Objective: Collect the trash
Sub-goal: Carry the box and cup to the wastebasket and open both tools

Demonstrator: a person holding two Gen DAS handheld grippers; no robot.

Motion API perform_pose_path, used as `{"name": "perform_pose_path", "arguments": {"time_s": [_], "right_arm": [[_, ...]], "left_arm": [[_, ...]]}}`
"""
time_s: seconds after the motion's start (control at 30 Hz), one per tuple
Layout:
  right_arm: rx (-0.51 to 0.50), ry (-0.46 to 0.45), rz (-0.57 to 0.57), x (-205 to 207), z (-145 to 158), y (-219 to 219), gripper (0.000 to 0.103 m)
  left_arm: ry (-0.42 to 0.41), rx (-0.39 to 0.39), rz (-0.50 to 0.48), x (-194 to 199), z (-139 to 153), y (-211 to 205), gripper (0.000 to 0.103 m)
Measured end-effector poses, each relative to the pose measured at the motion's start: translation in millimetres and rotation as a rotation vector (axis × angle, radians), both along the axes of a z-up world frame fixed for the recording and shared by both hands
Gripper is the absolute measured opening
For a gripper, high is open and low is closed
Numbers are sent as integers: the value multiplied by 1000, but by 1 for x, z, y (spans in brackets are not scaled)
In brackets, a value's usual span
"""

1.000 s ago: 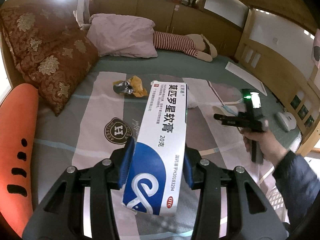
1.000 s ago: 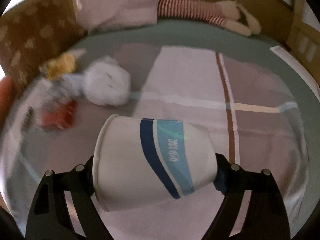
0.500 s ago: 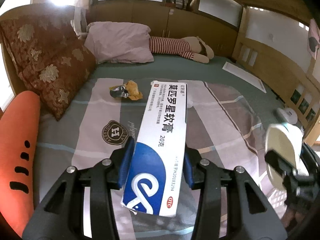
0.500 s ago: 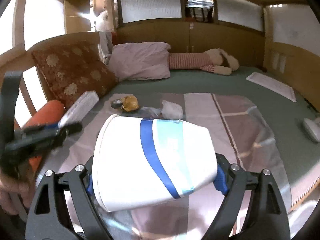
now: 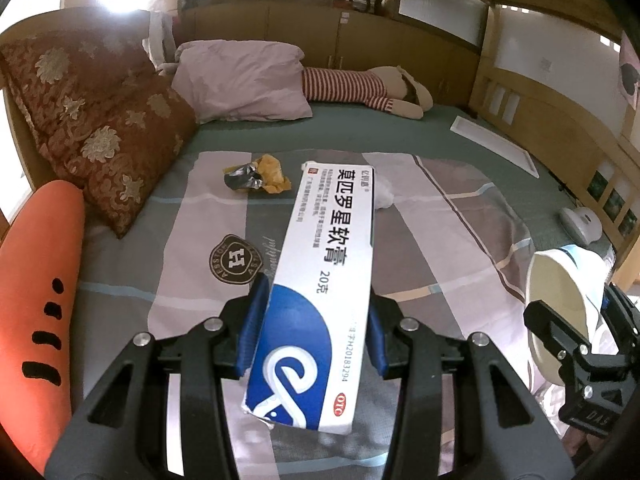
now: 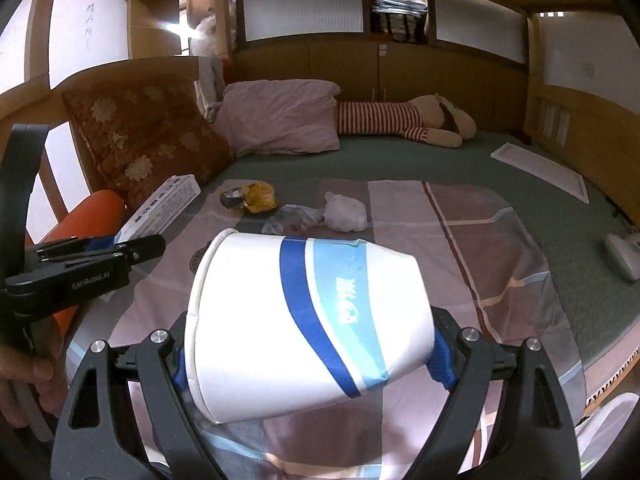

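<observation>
My left gripper (image 5: 316, 332) is shut on a long white and blue ointment box (image 5: 320, 280), held above the bed; the box also shows at the left of the right wrist view (image 6: 164, 204). My right gripper (image 6: 308, 356) is shut on a white paper cup with blue bands (image 6: 304, 320), lying on its side; the cup also shows at the right edge of the left wrist view (image 5: 568, 304). On the blanket farther off lie a yellow and silver wrapper (image 6: 250, 198), a clear plastic bag (image 6: 294, 216) and a crumpled white tissue (image 6: 346, 212).
The bed has a patchwork blanket (image 6: 460, 240) over a green sheet. A floral cushion (image 5: 104, 128), an orange carrot pillow (image 5: 36, 280), a pink pillow (image 5: 244, 76) and a striped plush toy (image 5: 360, 88) lie along its left and far sides. A white device (image 5: 580, 224) sits at right.
Both grippers have lifted and drawn back from the blanket with their loads. The right gripper with the cup has come to the left gripper's right side, the two now side by side.
</observation>
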State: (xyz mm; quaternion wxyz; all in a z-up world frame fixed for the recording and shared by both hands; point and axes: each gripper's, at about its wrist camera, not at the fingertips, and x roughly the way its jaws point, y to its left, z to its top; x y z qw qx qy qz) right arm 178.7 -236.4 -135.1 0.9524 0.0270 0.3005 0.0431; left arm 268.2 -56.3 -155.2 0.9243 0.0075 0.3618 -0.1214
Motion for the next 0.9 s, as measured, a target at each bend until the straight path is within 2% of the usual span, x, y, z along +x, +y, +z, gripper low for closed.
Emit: {"name": "perform_pose_path", "arguments": {"time_s": [0.17,0.33,0.47,0.53,0.63,0.73,0.8,0.9], "right_arm": [[11,-1,-3,-2,1,-6,85],[47,-55,-53,-17,18,-27,85],[95,-164,-190,-73,45,-80,85],[89,-179,-291,-113,49,-121,85],[50,-136,-417,-158,38,-169,85],[45,-65,-523,-200,12,-212,85],[43,14,-558,-219,-12,-234,90],[42,68,-639,-240,-24,-259,98]], "left_arm": [[8,11,-11,0,-3,-6,45],[7,-4,-39,0,-5,-10,45],[3,-9,-97,-6,-6,-22,45],[1,-2,-142,-13,-7,-32,45],[6,4,-234,-28,-11,-57,45],[22,1,-335,-47,-13,-88,45],[30,-3,-429,-66,-11,-119,45],[42,2,-570,-101,-5,-173,45]]}}
